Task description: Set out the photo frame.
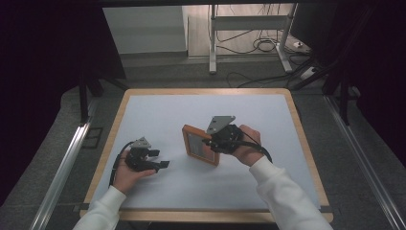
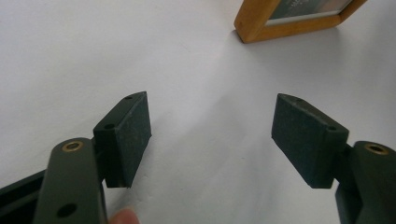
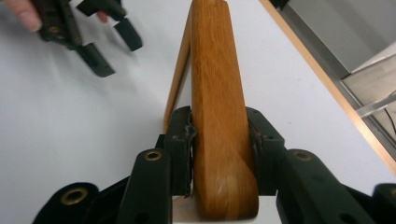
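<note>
1. The right gripper has its 2 jaws clamped on the edge of a wooden picture frame, 1 jaw on each face, with the wood pressed tight between the pads.
2. The frame stands on edge near the middle of the white table, tilted a little; in the right gripper view its wooden edge runs straight up from between the jaws.
3. The left gripper sits in the person's left hand, left of the frame and apart from it, low over the table.
4. Its jaws stand wide apart with only white tabletop between them; the pads hold nothing.
5. In the left gripper view, a corner of the frame shows ahead, beyond the jaws.
6. The person's right hand wraps the right gripper from behind, its white sleeve trailing toward the table's near edge.
</note>
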`<act>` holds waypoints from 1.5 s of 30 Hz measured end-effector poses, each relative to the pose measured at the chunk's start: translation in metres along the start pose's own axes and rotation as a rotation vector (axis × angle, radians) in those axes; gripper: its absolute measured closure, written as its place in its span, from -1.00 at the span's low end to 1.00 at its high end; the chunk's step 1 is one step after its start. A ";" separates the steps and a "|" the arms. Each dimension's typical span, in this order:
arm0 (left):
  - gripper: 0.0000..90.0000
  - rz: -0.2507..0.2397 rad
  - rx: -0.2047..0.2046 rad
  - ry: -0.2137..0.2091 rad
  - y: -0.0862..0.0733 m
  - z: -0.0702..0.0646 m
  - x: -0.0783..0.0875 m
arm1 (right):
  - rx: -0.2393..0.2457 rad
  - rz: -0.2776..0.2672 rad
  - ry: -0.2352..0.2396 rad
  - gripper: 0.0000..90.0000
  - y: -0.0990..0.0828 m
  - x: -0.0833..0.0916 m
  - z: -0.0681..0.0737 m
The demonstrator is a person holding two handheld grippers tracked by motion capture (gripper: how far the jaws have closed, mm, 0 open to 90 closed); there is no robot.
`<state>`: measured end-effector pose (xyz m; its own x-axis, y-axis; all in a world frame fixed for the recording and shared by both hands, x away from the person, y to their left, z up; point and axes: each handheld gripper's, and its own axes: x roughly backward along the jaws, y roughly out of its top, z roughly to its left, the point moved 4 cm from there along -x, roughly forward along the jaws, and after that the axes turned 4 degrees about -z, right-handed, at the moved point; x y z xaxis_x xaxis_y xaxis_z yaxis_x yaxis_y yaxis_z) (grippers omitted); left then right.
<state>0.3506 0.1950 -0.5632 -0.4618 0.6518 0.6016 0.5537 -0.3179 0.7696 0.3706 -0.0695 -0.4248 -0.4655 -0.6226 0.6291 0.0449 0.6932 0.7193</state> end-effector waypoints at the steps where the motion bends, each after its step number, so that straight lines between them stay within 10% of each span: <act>1: -0.38 -0.002 0.001 0.000 0.000 0.000 0.000 | -0.008 -0.004 0.000 0.45 -0.001 -0.001 -0.002; 45: -0.39 0.003 -0.006 0.002 -0.001 0.000 -0.001 | -0.180 0.041 -0.194 -0.41 -0.017 -0.028 -0.044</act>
<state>0.3505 0.1948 -0.5644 -0.4613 0.6494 0.6046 0.5514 -0.3240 0.7688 0.4217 -0.0800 -0.4415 -0.6196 -0.5020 0.6034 0.2155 0.6304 0.7458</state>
